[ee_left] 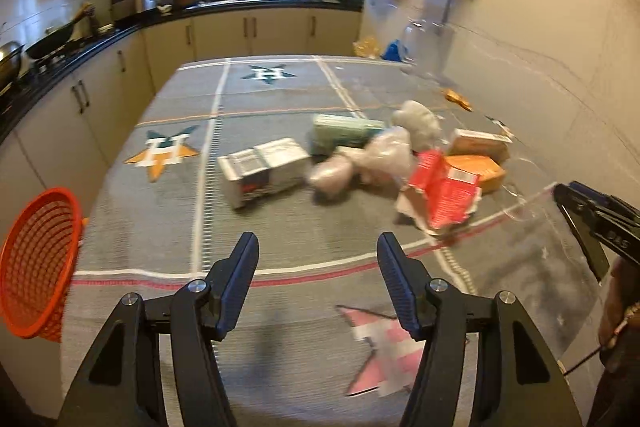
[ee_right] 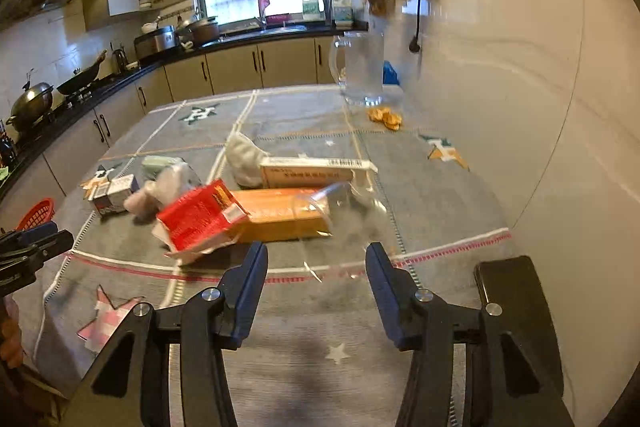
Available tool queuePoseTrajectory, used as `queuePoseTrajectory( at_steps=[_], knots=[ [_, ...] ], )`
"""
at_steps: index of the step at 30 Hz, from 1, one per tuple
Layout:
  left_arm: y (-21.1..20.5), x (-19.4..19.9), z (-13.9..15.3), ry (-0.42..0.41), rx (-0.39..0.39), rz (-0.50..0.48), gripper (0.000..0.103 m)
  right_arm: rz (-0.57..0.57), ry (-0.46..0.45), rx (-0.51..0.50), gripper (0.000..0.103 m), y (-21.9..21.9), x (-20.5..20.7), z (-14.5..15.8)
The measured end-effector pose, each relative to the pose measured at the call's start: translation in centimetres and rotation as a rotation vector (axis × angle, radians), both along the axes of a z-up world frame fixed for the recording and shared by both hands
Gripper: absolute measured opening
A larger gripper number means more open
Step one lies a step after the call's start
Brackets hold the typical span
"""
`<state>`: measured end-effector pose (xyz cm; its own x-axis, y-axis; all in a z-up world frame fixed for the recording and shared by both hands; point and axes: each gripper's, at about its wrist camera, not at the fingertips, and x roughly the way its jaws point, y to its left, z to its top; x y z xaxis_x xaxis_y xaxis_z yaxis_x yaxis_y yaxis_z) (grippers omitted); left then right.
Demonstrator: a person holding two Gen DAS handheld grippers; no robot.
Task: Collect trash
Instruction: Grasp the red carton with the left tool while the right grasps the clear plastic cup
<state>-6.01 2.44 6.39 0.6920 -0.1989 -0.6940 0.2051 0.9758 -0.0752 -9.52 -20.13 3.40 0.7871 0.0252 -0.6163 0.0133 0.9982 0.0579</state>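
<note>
Both claws, left claw (ee_left: 318, 281) and right claw (ee_right: 316, 287), are open and hold nothing. The trash pile (ee_left: 400, 163) sits mid-tabletop (ee_left: 280, 235); the red basket (ee_left: 38, 263) hangs off the left edge. Next, I think: grab one piece.

Both wrist cameras look obliquely down over the table (ee_left: 132, 227), sharing the red carton (ee_left: 444, 187) (ee_right: 200, 215).

The tablecloth (ee_left: 280, 235) has stars, and the green star (ee_left: 267, 74) shows a big white letter H. The words on the boxes are too blurry to read.
</note>
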Motion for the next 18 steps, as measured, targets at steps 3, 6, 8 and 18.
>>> queuePoseTrajectory(
  at_steps=[3,6,8,18],
  knots=[
    [-1.6,0.5,-0.3,0.017,0.016,-0.035,0.062,0.001,0.007,-0.033,0.055,0.3,0.7,-0.8],
    [-2.8,0.9,-0.6,0.032,0.028,-0.066,0.064,-0.01,0.016,-0.07,0.049,0.6,1.7,-1.6],
    [-3.5,1.5,-0.8,0.041,0.029,-0.072,0.066,-0.023,0.024,-0.078,0.041,0.5,2.1,-2.1],
    [-5.8,4.9,-1.8,0.129,-0.034,-0.11,0.067,-0.021,0.003,0.01,0.005,-1.7,0.9,-2.7]
  ],
)
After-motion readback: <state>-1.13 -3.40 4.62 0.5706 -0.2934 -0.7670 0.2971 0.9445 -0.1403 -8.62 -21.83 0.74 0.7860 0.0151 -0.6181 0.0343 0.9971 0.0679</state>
